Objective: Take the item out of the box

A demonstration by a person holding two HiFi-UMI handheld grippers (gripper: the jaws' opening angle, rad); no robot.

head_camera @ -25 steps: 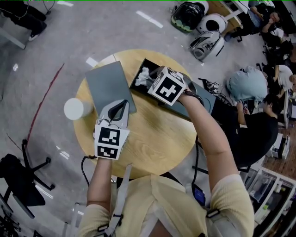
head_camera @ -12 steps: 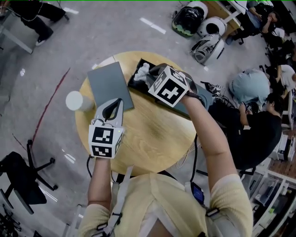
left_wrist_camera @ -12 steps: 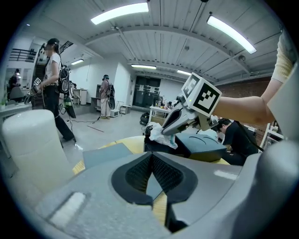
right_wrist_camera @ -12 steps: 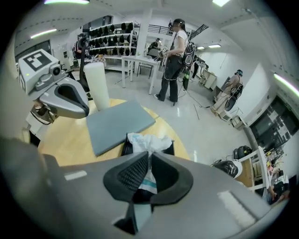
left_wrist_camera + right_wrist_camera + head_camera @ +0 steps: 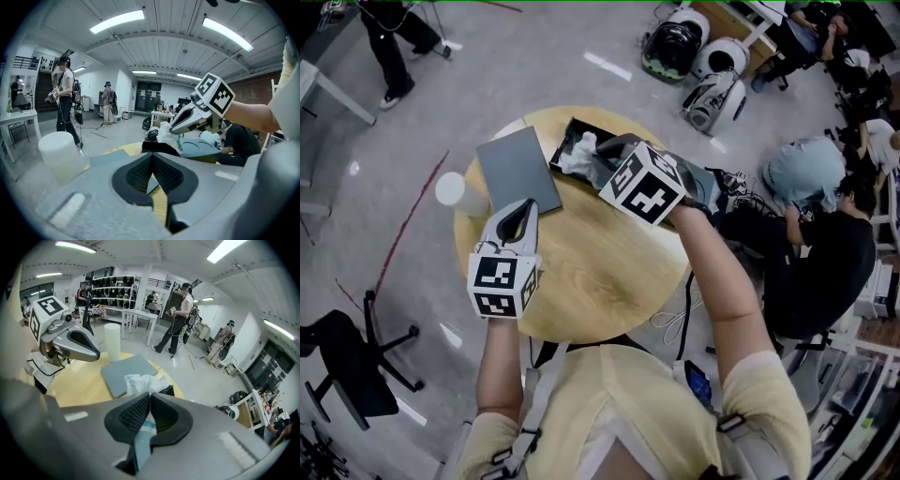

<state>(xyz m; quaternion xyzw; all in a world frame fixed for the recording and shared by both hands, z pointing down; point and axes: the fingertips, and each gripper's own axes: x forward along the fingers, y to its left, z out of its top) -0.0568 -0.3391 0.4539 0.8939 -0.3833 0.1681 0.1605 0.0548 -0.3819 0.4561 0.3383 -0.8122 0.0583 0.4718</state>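
Note:
A black box (image 5: pixel 565 142) stands at the far side of the round wooden table (image 5: pixel 591 272). A crumpled white packet (image 5: pixel 578 153) with a teal stripe sticks up out of it. My right gripper (image 5: pixel 598 157) reaches over the box and is shut on the packet (image 5: pixel 140 380), which shows pinched between the pads (image 5: pixel 133 413). The box edge (image 5: pixel 168 391) shows just beyond the jaws. My left gripper (image 5: pixel 528 203) hovers above the table by the near corner of the grey lid (image 5: pixel 517 169). It is shut with nothing between its pads (image 5: pixel 161 173).
A white cup (image 5: pixel 455 192) stands at the table's left edge, beside the lid. A grey-blue panel (image 5: pixel 712 183) lies under my right hand at the table's right rim. People, round white and black machines (image 5: pixel 712 94) and an office chair (image 5: pixel 347 366) surround the table.
My right gripper's jaws have closed on the white packet at the box. The left gripper has drawn back a little toward me from the lid.

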